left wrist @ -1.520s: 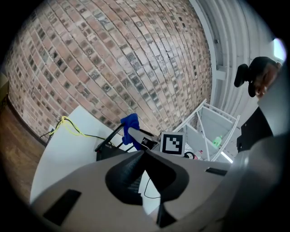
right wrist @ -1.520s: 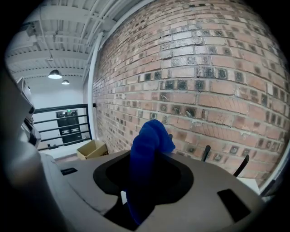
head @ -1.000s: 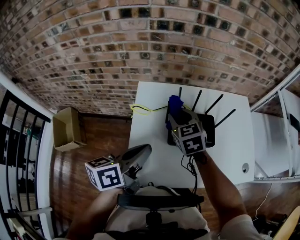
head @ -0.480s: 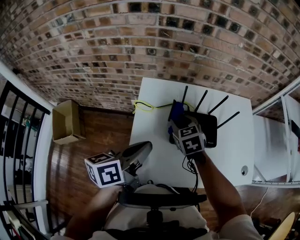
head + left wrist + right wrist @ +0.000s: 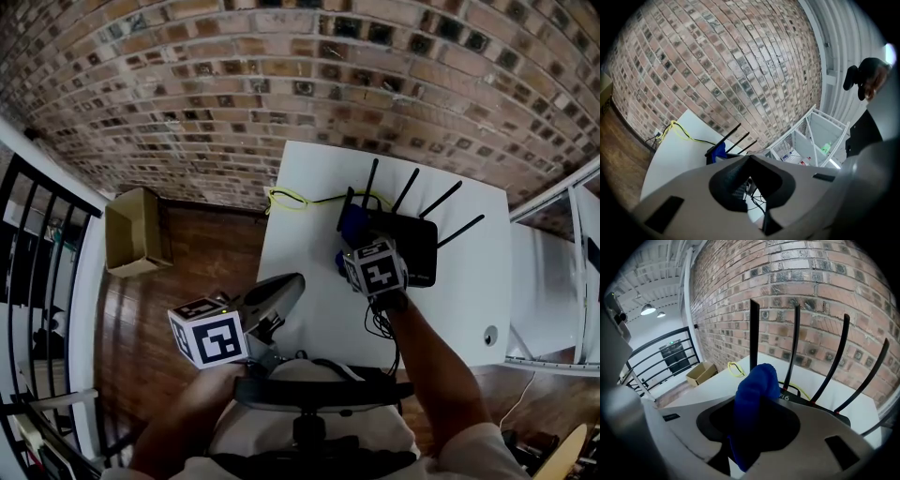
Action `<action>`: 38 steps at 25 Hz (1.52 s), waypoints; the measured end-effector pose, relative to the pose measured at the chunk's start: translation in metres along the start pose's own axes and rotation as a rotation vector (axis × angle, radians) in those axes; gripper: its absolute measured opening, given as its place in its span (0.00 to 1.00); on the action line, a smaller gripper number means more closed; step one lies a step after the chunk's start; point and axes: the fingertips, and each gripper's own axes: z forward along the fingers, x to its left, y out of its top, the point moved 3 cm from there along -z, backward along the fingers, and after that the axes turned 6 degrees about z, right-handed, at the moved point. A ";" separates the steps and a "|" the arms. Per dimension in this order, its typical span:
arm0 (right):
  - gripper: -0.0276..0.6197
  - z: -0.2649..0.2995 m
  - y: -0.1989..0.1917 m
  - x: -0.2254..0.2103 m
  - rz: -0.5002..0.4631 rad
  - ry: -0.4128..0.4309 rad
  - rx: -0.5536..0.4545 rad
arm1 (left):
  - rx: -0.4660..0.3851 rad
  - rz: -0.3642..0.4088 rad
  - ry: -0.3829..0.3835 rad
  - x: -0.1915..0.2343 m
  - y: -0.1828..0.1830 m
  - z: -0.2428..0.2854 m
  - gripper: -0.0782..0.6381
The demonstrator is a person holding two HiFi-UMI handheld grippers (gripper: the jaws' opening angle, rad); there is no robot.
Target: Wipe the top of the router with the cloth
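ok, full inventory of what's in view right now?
router: one, black, four antennas up, far half of table
cloth: one, blue, at the router's left end
yellow cable: one, yellow, table's far left corner
black cables: tangle, count unclear, table's near edge
small round item: one, grey, table's near right corner, unidentifiable
table: one, white, against the brick wall
cardboard box: one, brown, on the floor left of the table
railing: one, black, far left
shelf rack: one, white, right of the table
left hand-held gripper: grey, jaws together, empty, at the table's near left edge
right hand-held gripper: grey, shut on the cloth
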 end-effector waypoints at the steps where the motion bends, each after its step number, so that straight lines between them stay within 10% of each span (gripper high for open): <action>1: 0.27 0.002 -0.003 0.000 0.011 0.005 0.010 | -0.003 0.000 -0.003 -0.001 0.000 0.001 0.14; 38: 0.27 -0.047 -0.010 -0.045 0.158 0.011 -0.049 | -0.009 -0.009 0.016 -0.038 -0.014 0.029 0.14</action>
